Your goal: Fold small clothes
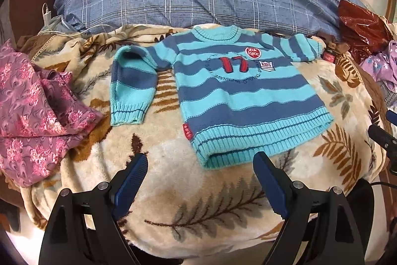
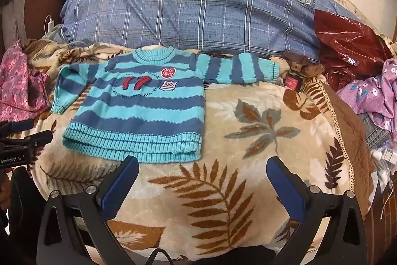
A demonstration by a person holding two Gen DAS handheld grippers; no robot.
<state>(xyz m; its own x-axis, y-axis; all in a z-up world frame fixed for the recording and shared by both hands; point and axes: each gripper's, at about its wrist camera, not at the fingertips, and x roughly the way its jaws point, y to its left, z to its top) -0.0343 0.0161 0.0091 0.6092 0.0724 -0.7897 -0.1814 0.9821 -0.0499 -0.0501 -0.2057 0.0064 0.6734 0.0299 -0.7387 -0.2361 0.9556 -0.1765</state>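
Striped sweater (image 1: 238,91) flat on bed blanket (image 2: 248,190), unfolded. Left gripper (image 1: 199,170) and right gripper (image 2: 202,175) gaping, empty. Risk: pinching plush blanket along with hem, dragging both.

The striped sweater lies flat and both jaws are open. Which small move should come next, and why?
Probably move the left gripper forward to the sweater sleeve that lies spread beside the body, to fold it inward. Both sleeves lie unfolded, and the right gripper holds nothing.
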